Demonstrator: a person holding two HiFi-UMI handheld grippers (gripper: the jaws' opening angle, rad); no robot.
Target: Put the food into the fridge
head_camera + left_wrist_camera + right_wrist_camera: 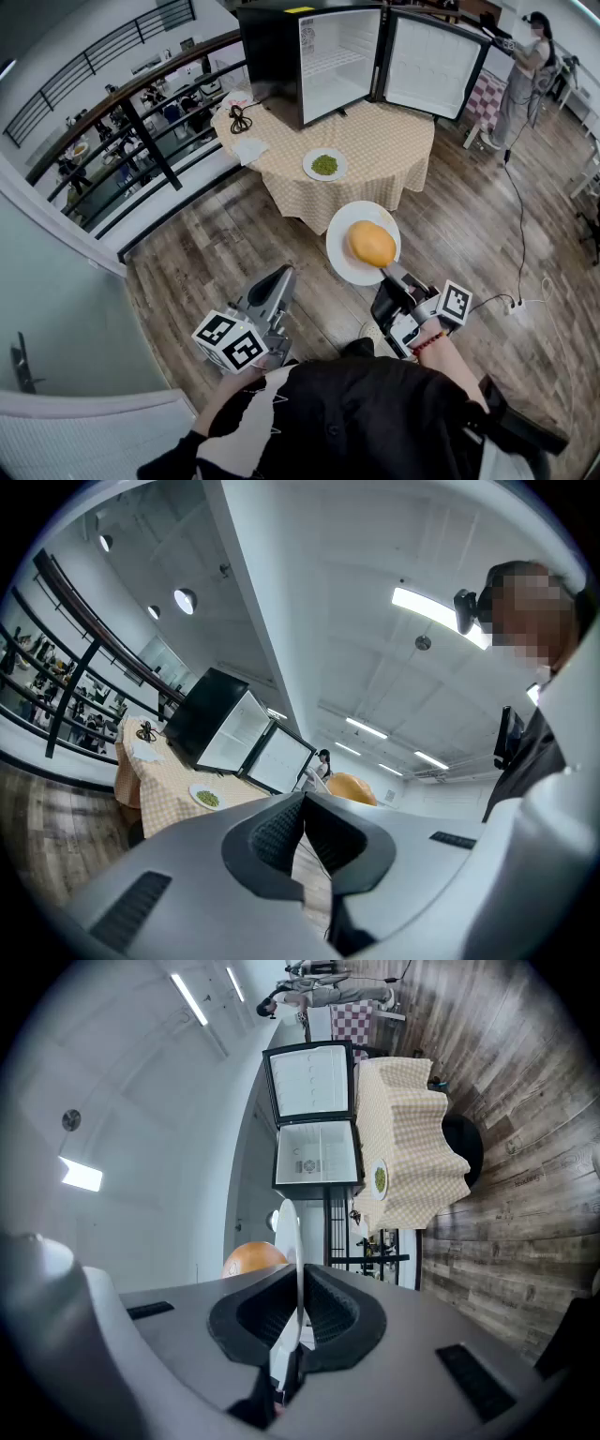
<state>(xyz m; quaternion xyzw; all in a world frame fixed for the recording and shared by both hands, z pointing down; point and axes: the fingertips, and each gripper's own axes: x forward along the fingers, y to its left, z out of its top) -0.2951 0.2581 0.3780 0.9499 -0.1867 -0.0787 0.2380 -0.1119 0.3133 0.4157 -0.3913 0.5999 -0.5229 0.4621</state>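
A black mini fridge (pixel 337 61) stands on the checked-cloth table (pixel 394 150) with its door swung wide open and its white inside showing. My right gripper (pixel 386 270) is shut on the rim of a white plate (pixel 349 267) that carries a round orange food (pixel 371 244), held over the floor short of the table. In the right gripper view the plate (pixel 286 1241) runs edge-on between the pads, with the orange food (pixel 253 1258) to its left. A second plate with green food (pixel 323 165) lies on the table. My left gripper (pixel 279 279) hangs shut and empty at the lower left.
A black cable coil (pixel 241 117) and a white napkin (pixel 248 150) lie at the table's left edge. A dark railing (pixel 141 122) runs along the left. A person (pixel 525 75) stands at the far right, and a cord with a power strip (pixel 511 302) trails over the wood floor.
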